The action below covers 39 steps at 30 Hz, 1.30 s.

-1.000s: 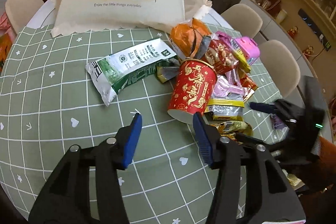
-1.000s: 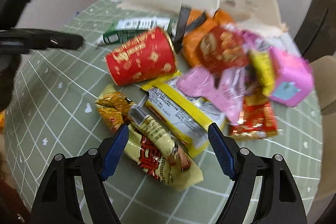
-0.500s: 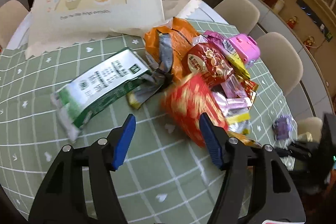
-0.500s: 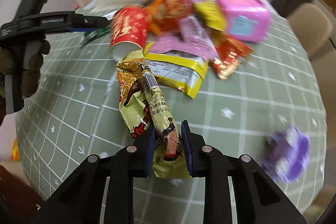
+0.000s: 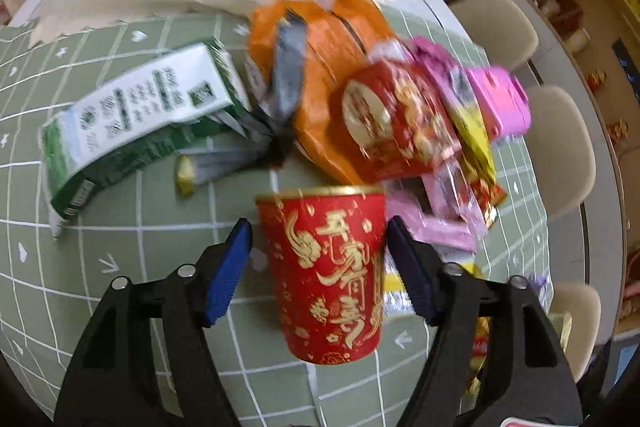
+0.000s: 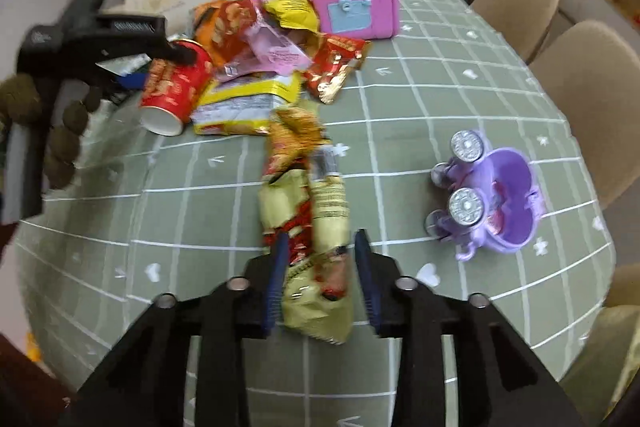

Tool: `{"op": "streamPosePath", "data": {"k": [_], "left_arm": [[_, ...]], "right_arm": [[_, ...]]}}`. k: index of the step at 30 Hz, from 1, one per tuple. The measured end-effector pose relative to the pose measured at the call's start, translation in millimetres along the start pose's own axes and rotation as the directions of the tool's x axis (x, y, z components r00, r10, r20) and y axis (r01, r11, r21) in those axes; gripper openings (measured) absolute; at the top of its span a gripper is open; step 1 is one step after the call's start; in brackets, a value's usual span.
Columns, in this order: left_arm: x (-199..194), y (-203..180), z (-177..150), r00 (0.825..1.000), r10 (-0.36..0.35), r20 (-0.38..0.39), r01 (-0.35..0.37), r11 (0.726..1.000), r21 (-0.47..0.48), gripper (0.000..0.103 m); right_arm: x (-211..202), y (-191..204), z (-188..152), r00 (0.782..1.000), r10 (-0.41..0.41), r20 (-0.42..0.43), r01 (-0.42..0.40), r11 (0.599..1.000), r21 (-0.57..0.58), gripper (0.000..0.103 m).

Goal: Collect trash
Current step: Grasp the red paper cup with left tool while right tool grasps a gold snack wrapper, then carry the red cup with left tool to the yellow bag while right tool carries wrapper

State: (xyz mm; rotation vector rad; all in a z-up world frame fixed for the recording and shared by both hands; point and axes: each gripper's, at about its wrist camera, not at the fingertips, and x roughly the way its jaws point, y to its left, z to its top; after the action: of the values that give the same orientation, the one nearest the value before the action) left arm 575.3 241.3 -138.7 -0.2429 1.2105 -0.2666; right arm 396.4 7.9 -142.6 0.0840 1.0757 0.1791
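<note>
The left gripper (image 5: 318, 263) brackets the red paper cup (image 5: 326, 275) between its 2 spread fingers, seemingly not clamped. The right gripper (image 6: 320, 279) pinches the gold snack wrapper (image 6: 310, 223), whose long axis runs forward.

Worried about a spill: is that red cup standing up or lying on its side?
Tipped. In the right view the red cup lies on the tablecloth, white open end sideways; no liquid visible. The left gripper straddles it.
</note>
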Motion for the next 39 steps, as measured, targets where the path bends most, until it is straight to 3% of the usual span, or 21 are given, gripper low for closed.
{"op": "streamPosePath", "data": {"k": [3,6,11,15,17,18,19,24,30,35,39], "left_arm": [[-4,-4,-5,0.999,-0.034,0.007,0.033,0.999,0.019,0.048],[-21,-5,-12,0.997,-0.044,0.056,0.041,0.998,0.047,0.047],[-62,-11,-38,0.983,-0.007,0.184,-0.021,0.989,0.145,0.048],[-82,-16,-59,0.969,0.022,0.244,-0.068,0.982,0.179,0.049],[-88,-22,-68,0.962,0.034,0.27,-0.088,0.978,0.189,0.049],[-91,-24,-71,0.959,0.04,0.28,-0.097,0.976,0.192,0.049],[-94,-26,-75,0.954,0.049,0.294,-0.11,0.975,0.195,0.049],[-118,-48,-100,0.925,0.079,0.371,-0.157,0.97,0.186,0.049],[-151,-93,-140,0.884,0.092,0.459,-0.184,0.97,0.159,0.049],[-181,-145,-179,0.836,0.104,0.538,-0.217,0.965,0.15,0.05],[-197,-192,-212,0.815,0.092,0.573,-0.219,0.963,0.156,0.05]], "right_arm": [[-4,2,7,1.0,0.029,0.009,-0.029,0.999,-0.025,0.034],[-7,5,20,0.999,0.021,0.043,-0.019,0.999,-0.045,0.034],[9,-3,40,0.999,0.019,0.03,-0.019,1.0,0.0,0.035],[33,-7,45,0.999,0.035,-0.034,-0.034,0.999,0.025,0.034],[39,-4,46,0.997,0.04,-0.059,-0.04,0.999,0.008,0.028],[38,-3,46,0.998,0.039,-0.059,-0.04,0.999,-0.004,0.015],[33,0,46,0.998,0.025,-0.054,-0.026,0.999,-0.023,0.014],[-11,2,41,0.999,0.021,0.042,-0.018,0.998,-0.064,0.012],[-92,-18,25,0.982,0.046,0.183,-0.028,0.995,-0.1,0.012],[-155,-46,-4,0.956,0.075,0.282,-0.038,0.99,-0.134,0.012],[-204,-75,-35,0.934,0.078,0.348,-0.027,0.988,-0.149,0.012]]}}
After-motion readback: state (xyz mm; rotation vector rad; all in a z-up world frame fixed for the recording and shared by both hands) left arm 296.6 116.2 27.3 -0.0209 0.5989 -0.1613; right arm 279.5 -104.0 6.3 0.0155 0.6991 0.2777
